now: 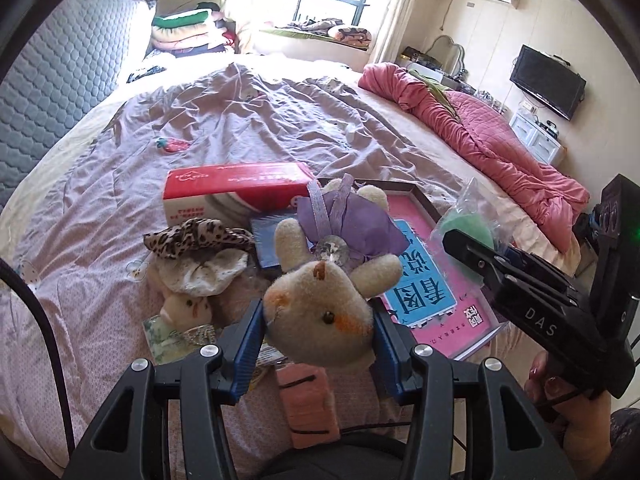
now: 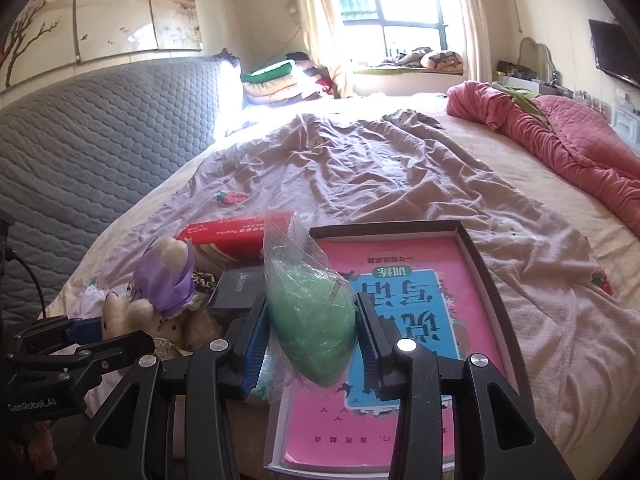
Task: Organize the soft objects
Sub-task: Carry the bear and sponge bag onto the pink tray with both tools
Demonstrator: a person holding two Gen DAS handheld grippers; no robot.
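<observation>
**Both grippers lifted with soft things, much of the pile hidden**

Over the bed's (image 1: 248, 120) near edge, the left gripper (image 1: 318, 330) is clenched on a cream plush toy (image 1: 320, 304) by its head; the toy's purple dress hides part of the red box (image 1: 236, 190) behind. The right gripper (image 2: 312, 340) squeezes a green sponge in a clear bag (image 2: 310, 320) above the pink book (image 2: 400, 412) in its shallow tray (image 2: 486, 280). A smaller plush (image 1: 186, 308) lies half buried under the leopard scrunchie (image 1: 192, 238).

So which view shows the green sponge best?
The right wrist view: the green sponge, in its clear bag, sits close up between the right gripper pads. The left wrist view shows only part of it behind that gripper.
</observation>
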